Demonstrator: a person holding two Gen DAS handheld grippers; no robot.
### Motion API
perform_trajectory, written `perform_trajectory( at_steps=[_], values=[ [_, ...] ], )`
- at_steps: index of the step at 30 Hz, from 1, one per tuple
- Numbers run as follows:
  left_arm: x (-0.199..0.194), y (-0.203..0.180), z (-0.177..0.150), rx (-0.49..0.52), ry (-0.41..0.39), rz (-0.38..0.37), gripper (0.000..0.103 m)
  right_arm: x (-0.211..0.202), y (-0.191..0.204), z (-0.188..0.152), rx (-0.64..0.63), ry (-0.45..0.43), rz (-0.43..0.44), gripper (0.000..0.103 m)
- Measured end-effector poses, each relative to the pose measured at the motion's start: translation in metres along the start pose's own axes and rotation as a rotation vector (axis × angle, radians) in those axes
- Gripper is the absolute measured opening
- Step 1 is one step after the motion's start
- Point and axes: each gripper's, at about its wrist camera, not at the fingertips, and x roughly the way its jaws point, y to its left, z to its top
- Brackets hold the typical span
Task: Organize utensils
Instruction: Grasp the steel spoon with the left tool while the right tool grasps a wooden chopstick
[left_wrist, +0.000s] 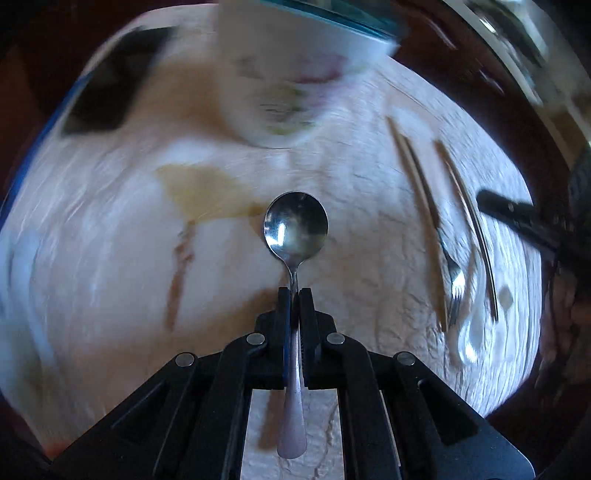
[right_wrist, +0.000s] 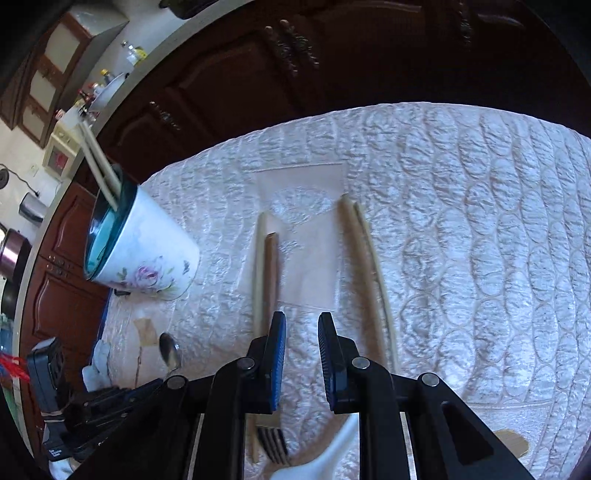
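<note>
A metal spoon (left_wrist: 295, 225) is clamped by its handle between the closed fingers of the left gripper (left_wrist: 294, 295), bowl pointing to twelve o'clock, toward the floral cup (left_wrist: 291, 85) on the quilted cloth (left_wrist: 369, 184). The right gripper (right_wrist: 302, 321) is held open and empty above a fork (right_wrist: 271, 439), with chopsticks (right_wrist: 364, 258) seen at one o'clock and the cup, holding two chopsticks, at ten o'clock.

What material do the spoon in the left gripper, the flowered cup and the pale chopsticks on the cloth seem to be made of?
Spoon: polished metal, likely steel; its bowl mirrors light.
Flowered cup: probably glazed ceramic, possibly enamel; smooth white wall with printed flowers, teal inside.
Pale chopsticks: matte cream, without shine; wood, bamboo or plastic, the pictures do not settle it.
</note>
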Motion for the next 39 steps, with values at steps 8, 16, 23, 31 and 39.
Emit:
perform_trajectory(
  at_steps=[8,16,23,31,39],
  values=[
    [-0.003,-0.024,-0.013,0.048,0.035,-0.142,0.021,0.010,0.017,-0.002,-0.038,0.017,0.003,0.016],
    [-0.001,-0.014,0.026,0.239,-0.031,-0.055,0.032,0.010,0.017,-0.001,-0.042,0.022,-0.001,0.020],
    [0.028,-0.036,0.045,0.451,0.033,-0.082,0.032,0.017,0.016,0.013,-0.068,0.035,0.006,0.020],
    [0.022,-0.025,0.048,0.405,0.005,-0.077,0.006,0.024,-0.003,0.039,-0.047,0.030,-0.087,0.020],
    [0.003,0.002,0.043,0.234,-0.007,-0.064,0.005,0.031,-0.025,0.050,-0.063,0.042,-0.125,0.020]
  ],
)
